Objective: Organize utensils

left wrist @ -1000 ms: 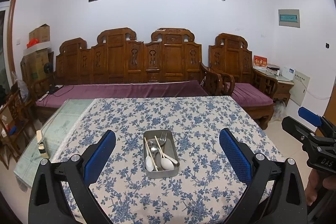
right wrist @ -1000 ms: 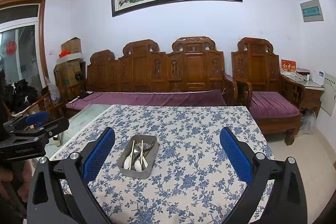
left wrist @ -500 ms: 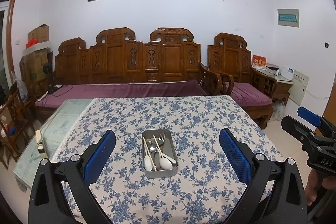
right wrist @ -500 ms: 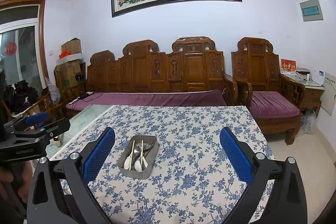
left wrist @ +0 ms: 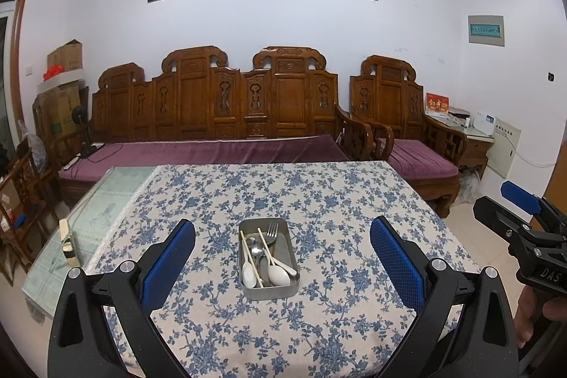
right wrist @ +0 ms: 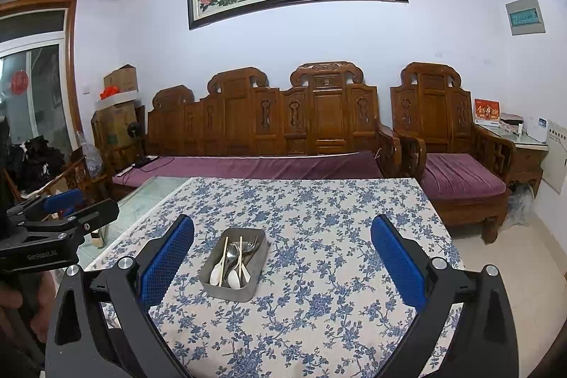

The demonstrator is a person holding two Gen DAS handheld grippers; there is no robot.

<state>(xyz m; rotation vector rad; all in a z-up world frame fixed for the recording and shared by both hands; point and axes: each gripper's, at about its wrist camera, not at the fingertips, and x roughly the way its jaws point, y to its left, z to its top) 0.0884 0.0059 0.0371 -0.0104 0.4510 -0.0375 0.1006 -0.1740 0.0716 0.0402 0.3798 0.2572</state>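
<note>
A metal tray (left wrist: 285, 290) sits on the blue-flowered tablecloth (left wrist: 319, 201), holding white spoons (left wrist: 279, 274), metal spoons, a fork (left wrist: 271, 231) and chopsticks in a loose pile. My left gripper (left wrist: 282, 236) hovers above the near side of the table, open, with the tray between and beyond its blue pads. In the right wrist view the same tray (right wrist: 226, 289) lies ahead, left of centre, and my right gripper (right wrist: 282, 236) is open with nothing held. Each gripper shows at the edge of the other's view.
A bare glass strip (left wrist: 106, 201) of the table lies left of the cloth, with a small yellowish block (left wrist: 68, 247) on it. A carved wooden sofa (left wrist: 219, 130) and armchair (left wrist: 407, 137) stand behind the table. Tiled floor (right wrist: 514, 257) lies to the right.
The left wrist view has shifted very slightly, so the tray sits a touch more to the left. Both grippers stay open and nothing has been picked up.
</note>
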